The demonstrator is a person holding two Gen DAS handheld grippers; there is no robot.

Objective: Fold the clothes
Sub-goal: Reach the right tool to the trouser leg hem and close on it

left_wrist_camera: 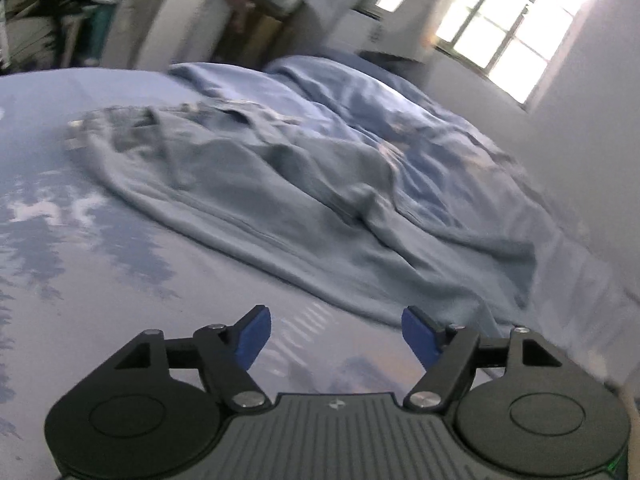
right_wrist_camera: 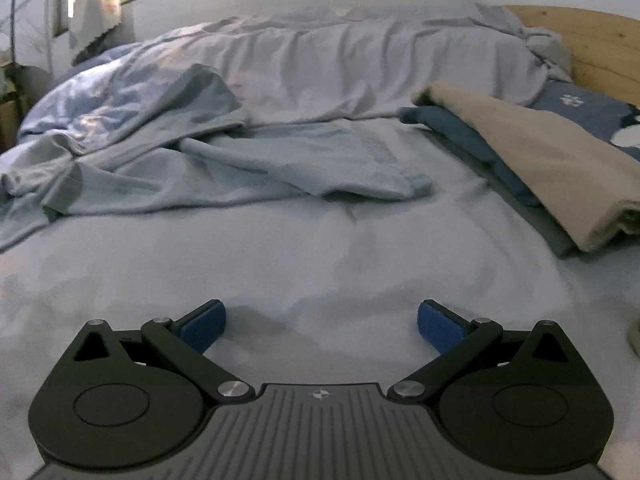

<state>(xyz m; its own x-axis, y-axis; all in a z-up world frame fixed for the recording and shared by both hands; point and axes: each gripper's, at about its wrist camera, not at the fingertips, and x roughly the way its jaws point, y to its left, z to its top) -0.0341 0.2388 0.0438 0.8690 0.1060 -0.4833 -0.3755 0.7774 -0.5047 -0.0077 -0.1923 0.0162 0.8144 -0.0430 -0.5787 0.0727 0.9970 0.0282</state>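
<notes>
A rumpled duvet [right_wrist_camera: 360, 60] lies under a bright window [left_wrist_camera: 500, 12] — beside it, a wooden headboard [right_wrist_camera: 600, 48].

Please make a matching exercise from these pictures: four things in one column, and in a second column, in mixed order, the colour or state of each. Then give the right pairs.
1. garment
2. top folded cloth
3. headboard
4. right gripper

a. light wood
b. open, holding nothing
c. pale blue, lying crumpled
d. beige, on a stack

Pairs: 1-c, 2-d, 3-a, 4-b
</notes>
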